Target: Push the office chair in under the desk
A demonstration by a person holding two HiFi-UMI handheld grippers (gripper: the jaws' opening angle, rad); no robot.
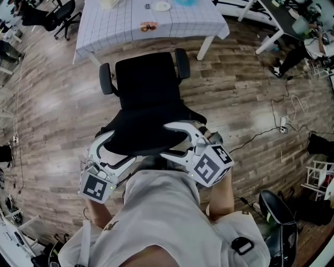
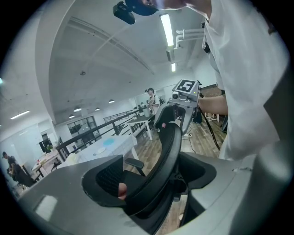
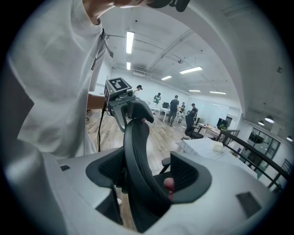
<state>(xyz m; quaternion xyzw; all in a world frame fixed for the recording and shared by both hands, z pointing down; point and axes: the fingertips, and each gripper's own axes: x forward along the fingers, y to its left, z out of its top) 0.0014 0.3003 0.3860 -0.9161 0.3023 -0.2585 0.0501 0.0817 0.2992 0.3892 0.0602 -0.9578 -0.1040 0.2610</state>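
Standing on the wood floor (image 1: pixel 52 114): one black chair (image 1: pixel 147 83). Its seat front is turned to the desk and lies close to the hanging cloth edge, with the seat still outside the desk.
- Desk (image 1: pixel 109 31): beyond the chair, under a white gridded cloth. A small plate (image 1: pixel 162 6) sits on top, well apart from the chair.
- Backrest (image 1: pixel 148 133): the chair's near end, next to the person.
- Armrests (image 1: pixel 106 78): one on each side of the chair's seat.
- Left gripper (image 2: pixel 154 181): at the left side of the chair's backrest. Its jaws are wide apart and straddle the rim. A gap shows at the seat-side pad. The rear pad is close to the backrest, contact not discernible. Nothing is clamped.
- Right gripper (image 3: pixel 147 176): at the right side of the chair's backrest. Its jaws are likewise spread wide with the rim between them. A gap shows at the seat-side pad, and nothing is clamped.
- Person (image 1: pixel 162 219): in a white shirt, directly behind the chair.
- Cable (image 1: pixel 261 133): on the floor to the chair's right, well apart.
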